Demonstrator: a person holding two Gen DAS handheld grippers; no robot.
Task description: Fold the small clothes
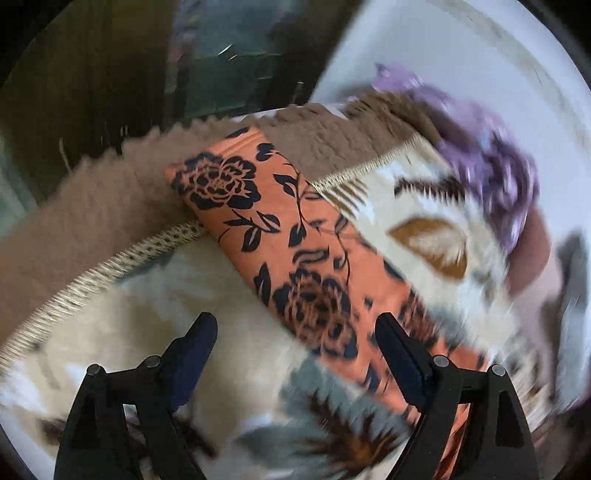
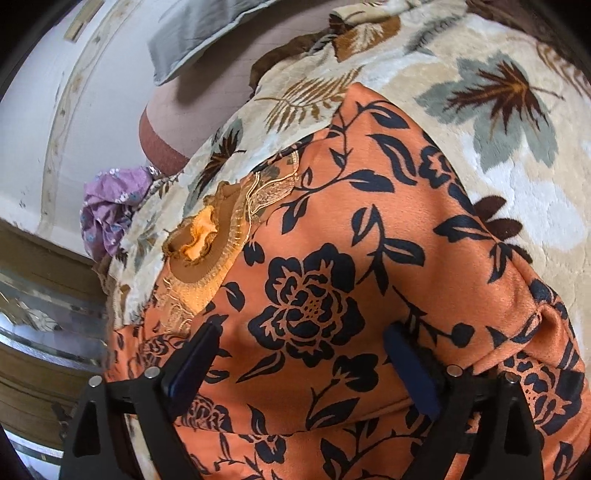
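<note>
An orange garment with black flower print [image 1: 288,236] lies folded into a long strip on a cream blanket with leaf patterns [image 1: 229,354]. My left gripper [image 1: 295,328] is open and empty, just above the near part of the strip. In the right wrist view the same orange garment [image 2: 332,266] fills the frame, its embroidered neckline [image 2: 207,236] to the left. My right gripper [image 2: 301,341] is open, low over the cloth; its fingers look close to or touching the fabric, with nothing gripped.
A crumpled purple cloth [image 1: 491,155] lies at the blanket's far edge, also in the right wrist view [image 2: 110,206]. A grey pillow [image 2: 199,33] lies beyond. A brown blanket border [image 1: 92,214] and a white wall [image 1: 461,44] bound the bed.
</note>
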